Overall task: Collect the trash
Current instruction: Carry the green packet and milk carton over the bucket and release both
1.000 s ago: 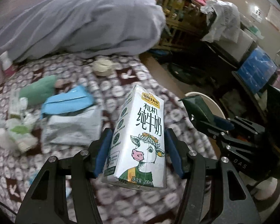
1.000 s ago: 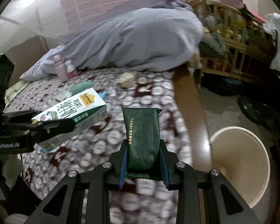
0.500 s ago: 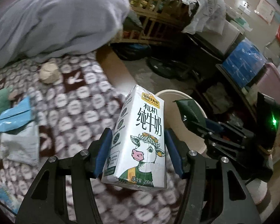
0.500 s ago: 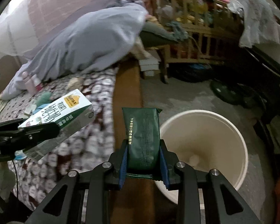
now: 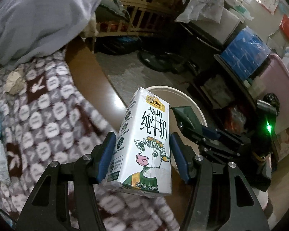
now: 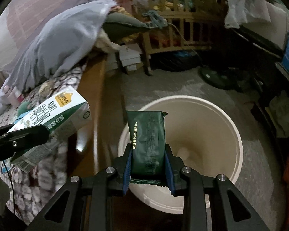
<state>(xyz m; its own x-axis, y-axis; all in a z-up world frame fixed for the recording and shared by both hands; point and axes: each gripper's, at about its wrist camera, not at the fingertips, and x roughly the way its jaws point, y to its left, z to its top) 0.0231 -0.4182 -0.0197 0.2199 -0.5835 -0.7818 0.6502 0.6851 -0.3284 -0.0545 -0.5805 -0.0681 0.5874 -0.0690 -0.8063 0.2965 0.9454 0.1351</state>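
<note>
The right gripper [image 6: 148, 165] is clamped on a dark green foil packet [image 6: 147, 142], held upright and directly above the open mouth of the cream-coloured bucket [image 6: 231, 134] on the floor, so that opening the jaws should let it fall straight in. The left gripper [image 5: 142, 152] is closed on a white milk carton [image 5: 146, 154] printed with a cow, gripped by its two narrow sides and poised over the edge of the patterned bedspread [image 5: 38, 115], beside the bucket rim rather than above its opening. More litter, a crumpled tissue [image 5: 14, 80] among it, lies on the bed awaiting collection.
</note>
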